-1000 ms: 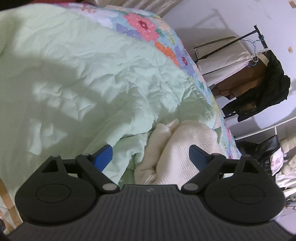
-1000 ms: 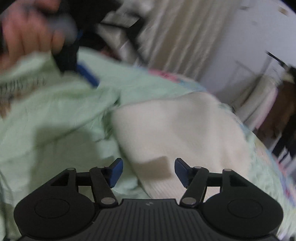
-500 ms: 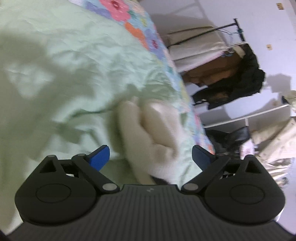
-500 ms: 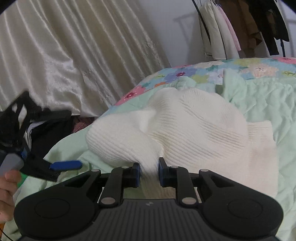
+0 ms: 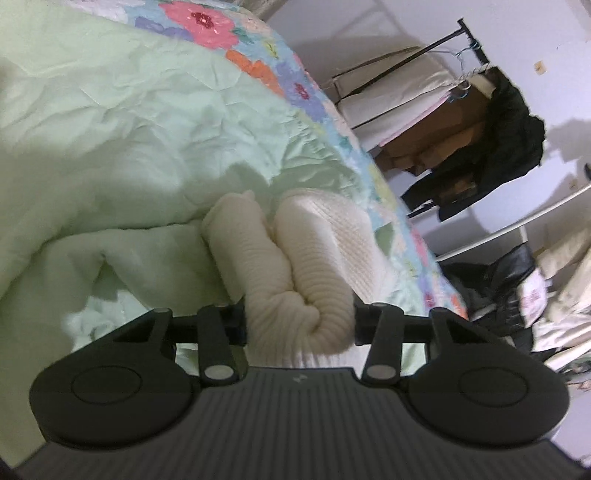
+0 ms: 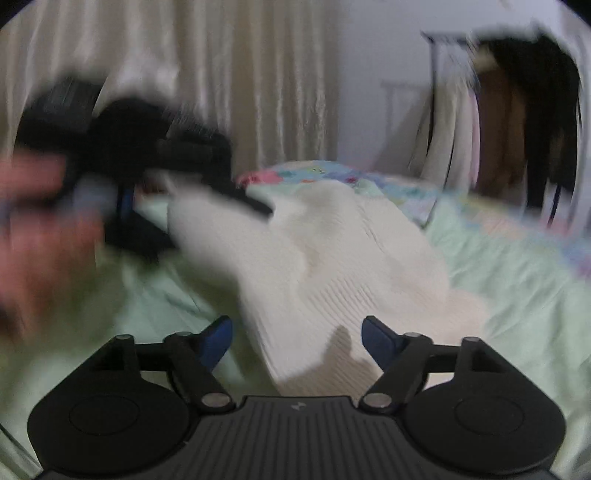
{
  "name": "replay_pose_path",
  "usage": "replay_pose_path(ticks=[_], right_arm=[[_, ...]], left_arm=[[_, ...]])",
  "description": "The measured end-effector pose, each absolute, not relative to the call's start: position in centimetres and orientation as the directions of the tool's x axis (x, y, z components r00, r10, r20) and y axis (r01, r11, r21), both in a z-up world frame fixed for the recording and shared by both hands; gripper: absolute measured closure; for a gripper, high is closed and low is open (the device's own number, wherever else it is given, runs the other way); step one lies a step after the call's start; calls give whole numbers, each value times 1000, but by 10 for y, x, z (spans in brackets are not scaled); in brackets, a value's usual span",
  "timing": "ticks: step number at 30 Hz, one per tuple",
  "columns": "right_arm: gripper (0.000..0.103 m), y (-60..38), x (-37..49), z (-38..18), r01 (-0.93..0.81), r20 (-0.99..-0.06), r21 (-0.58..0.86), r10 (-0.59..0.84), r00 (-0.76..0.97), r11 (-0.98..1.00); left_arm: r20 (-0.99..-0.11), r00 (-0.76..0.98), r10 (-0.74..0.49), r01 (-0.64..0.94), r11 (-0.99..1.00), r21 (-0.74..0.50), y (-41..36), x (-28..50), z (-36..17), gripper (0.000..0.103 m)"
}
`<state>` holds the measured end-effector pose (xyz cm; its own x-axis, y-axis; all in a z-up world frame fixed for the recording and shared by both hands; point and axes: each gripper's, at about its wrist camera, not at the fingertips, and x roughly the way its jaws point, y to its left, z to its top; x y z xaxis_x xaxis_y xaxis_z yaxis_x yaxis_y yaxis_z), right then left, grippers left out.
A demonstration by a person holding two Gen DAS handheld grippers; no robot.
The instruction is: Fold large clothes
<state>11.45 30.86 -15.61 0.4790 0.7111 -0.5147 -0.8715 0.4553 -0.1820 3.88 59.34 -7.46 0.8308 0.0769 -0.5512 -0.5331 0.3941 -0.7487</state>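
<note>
The bed [image 5: 110,122] is covered w/ a pale green quilt [image 5: 155,155]; its floral side [image 5: 207,22] is seen turned up along the far edge. A cream ribbed knit sweater [image 6: 343,258] is spread in a rumpled heap on the quilt, near the bed's floral far edge. A clothes rack [image 5: 469,33] w/ a black coat [image 5: 513,133] is seen past the bed by the wall, and a pale curtain [image 6: 221,74] hangs behind the bed's far side. The left gripper [image 5: 299,321] has just been closed and a bunched roll of the sweater is pinched btwn its jaws. The right gripper [image 6: 297,338] has just been spread; its blue pads [image 6: 218,336] stand apart over the sweater's near part, nothing pressed. A blurred hand [image 6: 33,221] is seen behind the left gripper.
</note>
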Motion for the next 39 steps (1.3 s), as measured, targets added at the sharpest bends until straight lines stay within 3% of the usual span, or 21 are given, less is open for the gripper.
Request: replay_pose_path(ticks=[3, 5, 6, 7, 8, 9, 10, 11, 16, 20, 23, 29, 33, 36, 39], right_arm=[[19, 323, 96, -171, -840, -519, -322, 660, 542, 437], [22, 328, 100, -175, -827, -511, -325, 651, 562, 459], [30, 332, 114, -177, -814, -508, -275, 642, 574, 511], [45, 332, 130, -176, -808, -519, -190, 642, 564, 557], [51, 329, 149, -174, -804, -531, -66, 661, 530, 591], [74, 322, 167, -172, -796, -524, 79, 704, 479, 600], [88, 312, 181, -169, -779, -507, 209, 747, 430, 591], [89, 305, 188, -167, -762, -492, 281, 770, 407, 583], [91, 286, 181, -151, -769, -422, 313, 807, 413, 557], [91, 289, 168, -132, -797, -381, 254, 814, 438, 548], [91, 308, 144, -107, -842, -343, 218, 847, 407, 493], [91, 362, 79, -69, -934, -280, 183, 927, 249, 306], [91, 406, 20, -61, -984, -275, 159, 961, 40, 86], [91, 430, -22, -70, -985, -297, 165, 950, -101, -53], [91, 462, -70, -105, -961, -391, 222, 888, -241, -164]], left_arm=[[-543, 836, 76, -525, 400, -752, 595, 38, -75, 58], [-525, 848, 76, -506, 408, -759, 595, 37, -74, 58], [-506, 859, 75, -486, 428, -762, 593, 36, -71, 58], [-488, 870, 74, -466, 448, -763, 591, 36, -68, 58], [-485, 872, 73, -461, 456, -761, 590, 36, -67, 58], [-477, 876, 68, -448, 480, -754, 587, 38, -62, 59], [-470, 880, 64, -439, 485, -756, 585, 39, -61, 59], [-462, 885, 60, -429, 491, -758, 583, 40, -59, 60], [-413, 907, 87, -389, 553, -737, 569, 41, -28, 60], [-388, 908, 158, -400, 603, -691, 563, 27, 3, 60], [-352, 903, 245, -425, 621, -659, 565, -14, 35, 60], [-368, 828, 424, -560, 589, -583, 578, -116, 80, 60], [-483, 666, 568, -746, 496, -445, 580, -214, 99, 59], [-593, 521, 614, -853, 384, -353, 580, -267, 84, 59], [-683, 400, 611, -916, 253, -310, 587, -313, 48, 59]])
